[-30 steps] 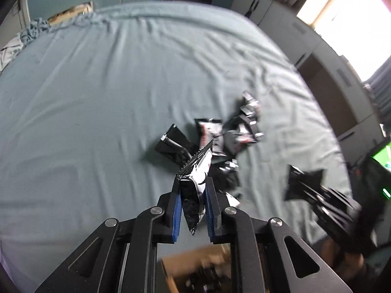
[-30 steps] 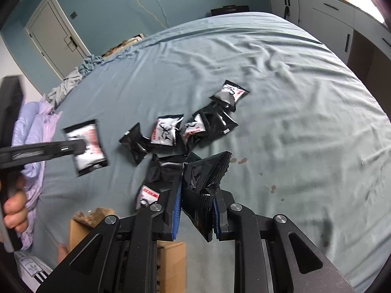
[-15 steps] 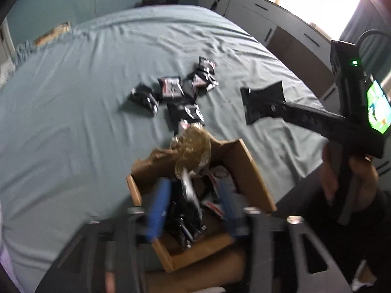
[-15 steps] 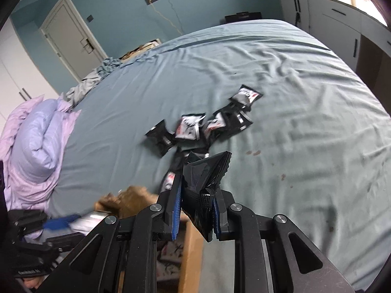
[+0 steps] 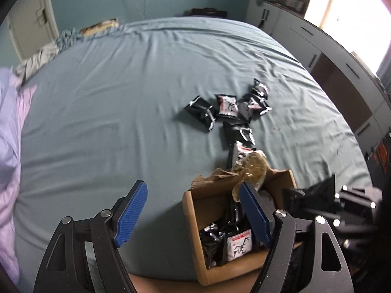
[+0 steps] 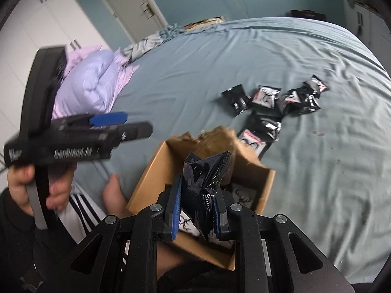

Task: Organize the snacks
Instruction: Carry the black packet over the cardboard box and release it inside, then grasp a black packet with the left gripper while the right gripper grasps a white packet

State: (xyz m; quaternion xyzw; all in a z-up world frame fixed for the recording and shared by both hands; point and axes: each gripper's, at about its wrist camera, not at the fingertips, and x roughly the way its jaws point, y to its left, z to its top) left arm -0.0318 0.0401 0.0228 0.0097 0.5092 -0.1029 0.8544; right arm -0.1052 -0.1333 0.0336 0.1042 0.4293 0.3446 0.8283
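The right gripper (image 6: 196, 210) has its fingers clenched on a black snack packet (image 6: 207, 171), held just above the open cardboard box (image 6: 146, 178) that already holds several packets. The left gripper (image 5: 193, 216) is empty, its fingers spreading apart — one over the bed sheet (image 5: 122, 85), the other over the box. Farther out on the bed lies a loose cluster of snack packets (image 5: 228, 105) — black with white and red print.

Black tongs (image 6: 196, 211) with blue pads (image 5: 130, 211), silver screws; dark sleeve (image 6: 11, 216), white-striped trousers (image 6: 78, 210).
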